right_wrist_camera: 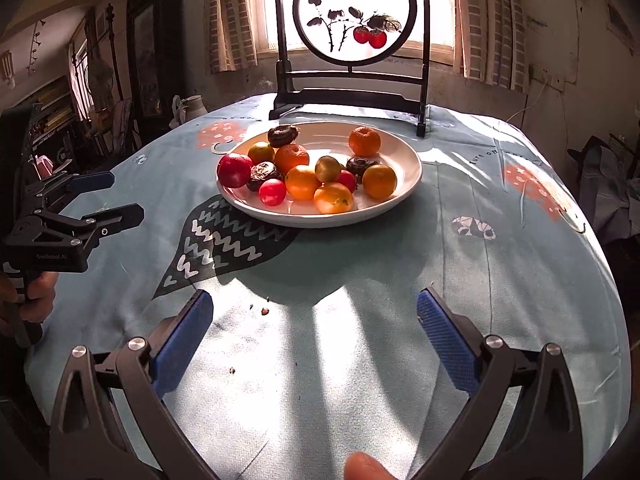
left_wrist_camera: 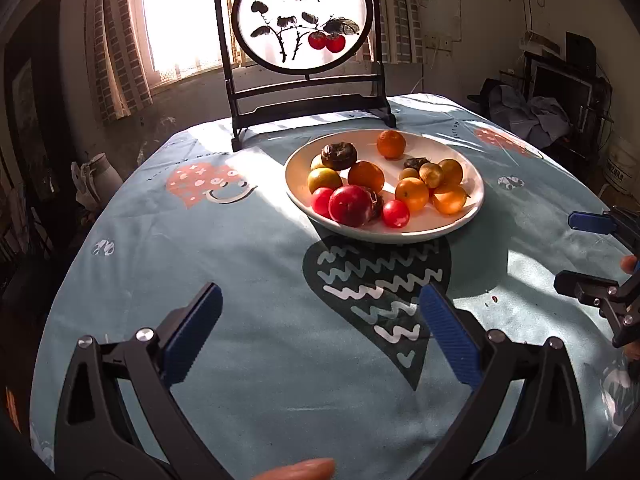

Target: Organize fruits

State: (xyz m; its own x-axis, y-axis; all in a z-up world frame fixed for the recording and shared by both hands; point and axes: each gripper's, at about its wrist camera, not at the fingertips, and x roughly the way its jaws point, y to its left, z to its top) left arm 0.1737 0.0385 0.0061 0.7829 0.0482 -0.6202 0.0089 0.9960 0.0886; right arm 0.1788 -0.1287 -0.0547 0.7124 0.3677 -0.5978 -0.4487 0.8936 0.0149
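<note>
A white plate [left_wrist_camera: 460, 148] sits mid-table, also in the right wrist view [right_wrist_camera: 400, 148]. It holds several fruits: oranges, small red tomatoes, a large red fruit [left_wrist_camera: 350, 205] and dark shrivelled ones [left_wrist_camera: 339, 155]. One orange [left_wrist_camera: 391, 144] lies apart at the plate's far side. My left gripper [left_wrist_camera: 320, 308] is open and empty, above the cloth short of the plate. My right gripper [right_wrist_camera: 314, 312] is open and empty too. Each shows in the other's view: the right [left_wrist_camera: 578, 252], the left [right_wrist_camera: 120, 198].
A blue patterned tablecloth [left_wrist_camera: 240, 260] covers the round table. A dark wooden stand with a round painted screen [left_wrist_camera: 300, 16] stands behind the plate. Small crumbs [right_wrist_camera: 264, 311] lie on the cloth. A white jug [right_wrist_camera: 192, 106] sits beyond the table's far left.
</note>
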